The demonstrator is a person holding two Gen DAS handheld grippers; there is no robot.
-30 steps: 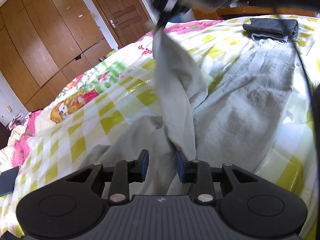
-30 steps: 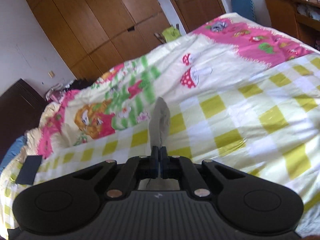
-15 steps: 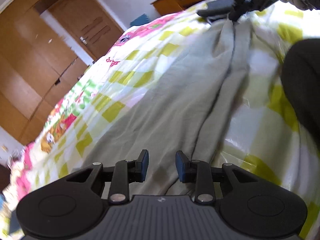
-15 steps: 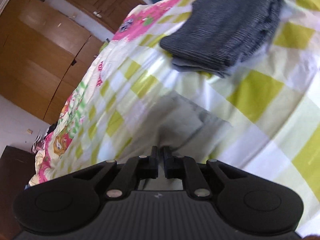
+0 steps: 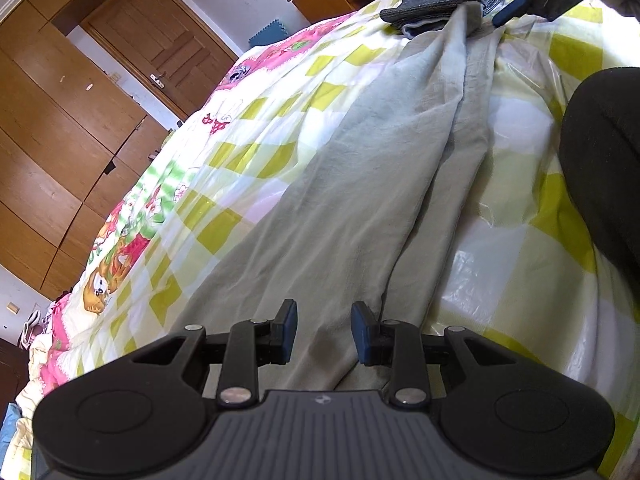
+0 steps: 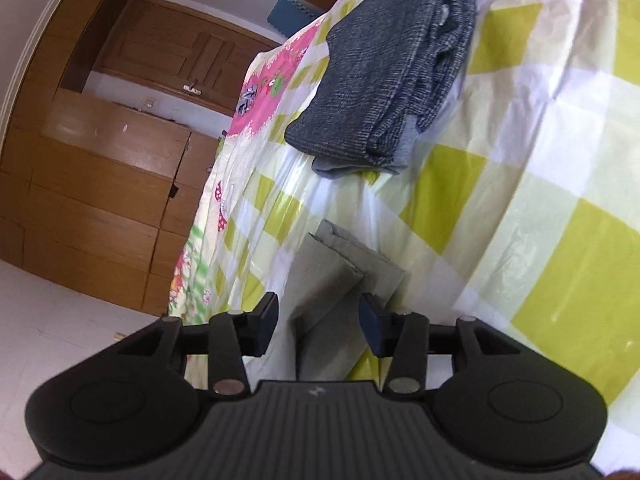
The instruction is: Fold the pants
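A folded dark grey garment (image 6: 384, 76) lies on the checked bedspread (image 6: 540, 168), wooden wardrobe (image 5: 52, 128) beyond.

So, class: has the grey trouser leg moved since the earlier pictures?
Yes. The grey trouser leg, earlier lifted, now lies along the bed, its hem beside the dark folded clothes.

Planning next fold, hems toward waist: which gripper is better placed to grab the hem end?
Right gripper: open, astride the grey pants hem, beside the dark folded garment. Left gripper sits at the opposite end.

Grey pants (image 5: 360, 184) lengthwise on bed.
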